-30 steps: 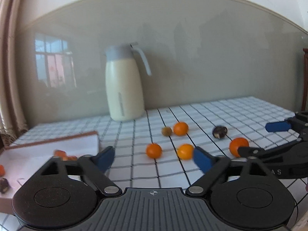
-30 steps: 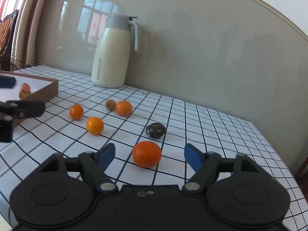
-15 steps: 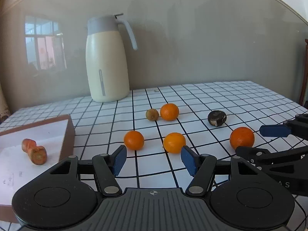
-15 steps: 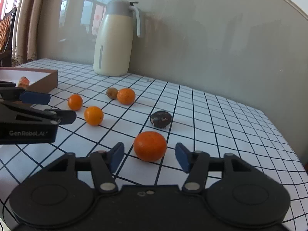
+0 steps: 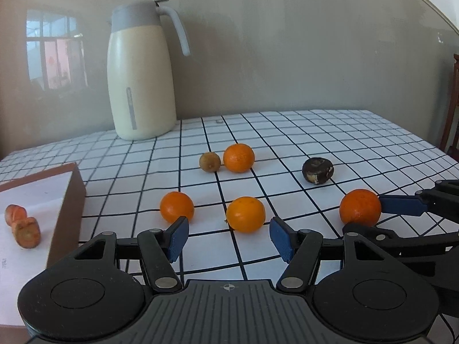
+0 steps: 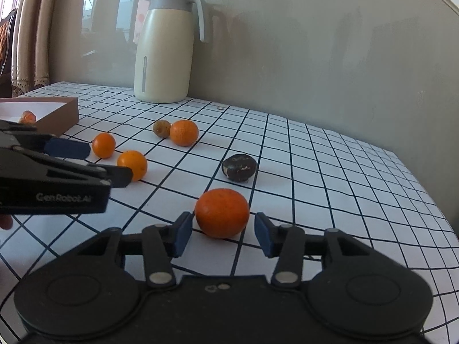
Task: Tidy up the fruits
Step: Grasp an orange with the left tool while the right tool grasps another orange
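Several oranges lie on the checked tablecloth. My left gripper is open, with one orange just ahead between its blue fingertips and another orange to its left. My right gripper is open around a larger orange, its pads close on both sides but apart from it; this orange also shows in the left wrist view. A further orange sits beside a small brown fruit. A dark spoiled fruit lies to the right.
A brown box with white lining stands at the left and holds two small reddish fruits. A cream thermos jug stands at the back by the wall. The table edge runs along the right.
Both grippers have moved forward and lower toward the fruit. The right gripper's fingers have narrowed around the large orange. The left gripper has turned right, away from the box.
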### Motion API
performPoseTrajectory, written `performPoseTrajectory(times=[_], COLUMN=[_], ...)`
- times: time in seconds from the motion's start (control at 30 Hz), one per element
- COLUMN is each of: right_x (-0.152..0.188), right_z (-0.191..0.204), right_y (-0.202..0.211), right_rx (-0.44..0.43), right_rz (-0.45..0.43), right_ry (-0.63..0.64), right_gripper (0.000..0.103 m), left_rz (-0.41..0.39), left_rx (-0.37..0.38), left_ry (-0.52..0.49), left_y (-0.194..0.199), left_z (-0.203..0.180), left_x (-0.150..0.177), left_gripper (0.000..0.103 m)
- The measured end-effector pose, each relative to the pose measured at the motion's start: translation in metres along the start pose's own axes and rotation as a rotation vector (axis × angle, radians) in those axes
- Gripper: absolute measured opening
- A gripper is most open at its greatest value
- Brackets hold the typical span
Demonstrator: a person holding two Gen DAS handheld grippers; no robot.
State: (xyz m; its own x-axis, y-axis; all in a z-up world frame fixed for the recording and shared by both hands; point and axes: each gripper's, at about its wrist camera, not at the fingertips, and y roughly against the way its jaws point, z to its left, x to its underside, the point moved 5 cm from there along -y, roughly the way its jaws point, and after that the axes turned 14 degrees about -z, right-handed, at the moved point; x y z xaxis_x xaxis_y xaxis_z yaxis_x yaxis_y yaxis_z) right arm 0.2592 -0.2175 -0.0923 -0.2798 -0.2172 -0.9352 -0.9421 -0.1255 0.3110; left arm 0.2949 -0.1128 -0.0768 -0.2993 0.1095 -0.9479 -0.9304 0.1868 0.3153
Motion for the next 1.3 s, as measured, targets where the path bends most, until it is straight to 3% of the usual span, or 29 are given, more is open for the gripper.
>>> performPoseTrajectory(times=[0.53,0.77,1.3], right_x=[-0.002,0.0,-0.006], right_z=[-0.005,-0.014,-0.017], right_y=[-0.014,-0.014,0.006], right_rx=[0.026,0.075,0.085], right_rz=[0.027,0.027,-0.003], right_ry=[-0.015,-0.014,-0.023], right_gripper=[0.034,0.032,0.032], left_rz=[0.07,0.075,0.015], left_rx=[0.041,0.042,0.019], left_ry=[0.014,0.022,0.004], left_y=[-0.029,-0.033,0.007], left_z=[-0.012,-0.012,-0.002], left_x=[-0.001,-0.002,-0.008], left_gripper=[0.063,0.036,0.035])
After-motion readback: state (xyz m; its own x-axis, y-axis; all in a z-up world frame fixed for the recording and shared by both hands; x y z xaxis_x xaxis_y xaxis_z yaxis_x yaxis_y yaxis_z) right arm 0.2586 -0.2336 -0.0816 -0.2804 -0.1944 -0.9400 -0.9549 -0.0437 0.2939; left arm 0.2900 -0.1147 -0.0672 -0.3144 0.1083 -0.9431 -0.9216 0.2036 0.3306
